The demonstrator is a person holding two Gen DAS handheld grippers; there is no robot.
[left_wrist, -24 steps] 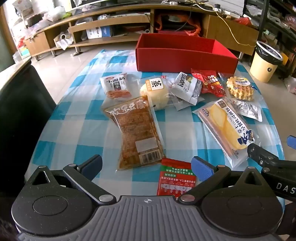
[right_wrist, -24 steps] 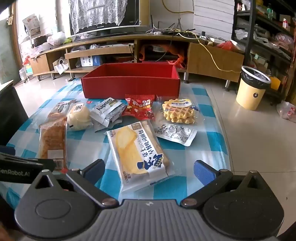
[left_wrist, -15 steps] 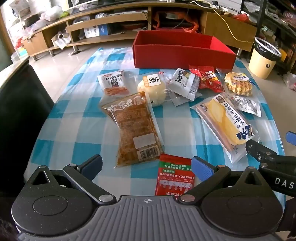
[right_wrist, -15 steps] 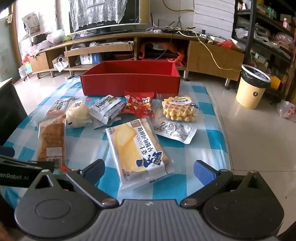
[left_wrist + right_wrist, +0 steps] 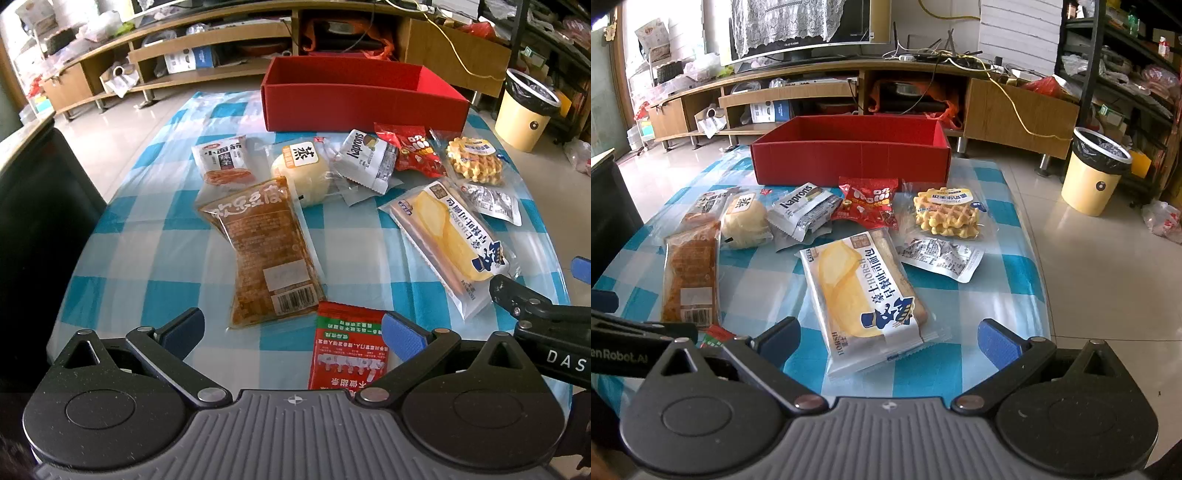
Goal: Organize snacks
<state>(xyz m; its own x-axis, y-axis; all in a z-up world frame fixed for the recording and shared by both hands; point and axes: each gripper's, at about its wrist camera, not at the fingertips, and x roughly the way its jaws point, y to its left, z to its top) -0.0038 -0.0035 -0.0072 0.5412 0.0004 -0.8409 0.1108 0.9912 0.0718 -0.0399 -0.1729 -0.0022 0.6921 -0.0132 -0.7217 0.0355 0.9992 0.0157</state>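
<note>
Several wrapped snacks lie on a blue-checked tablecloth in front of an open red box. My left gripper is open and empty, above the near edge, over a brown snack pack and a red-green sachet. My right gripper is open and empty, just short of a yellow toast bread pack. Behind lie a waffle pack, a red candy bag, a Kaprons pack and a round bun. The red box looks empty.
A black chair back stands at the table's left. A yellow waste bin is on the floor to the right. Low wooden shelving runs behind the table. The right gripper's arm shows at the left view's right edge.
Both grippers have risen and tilted slightly, so the snacks sit a little lower and farther in view. Nothing on the table has moved and both grippers stay open.
</note>
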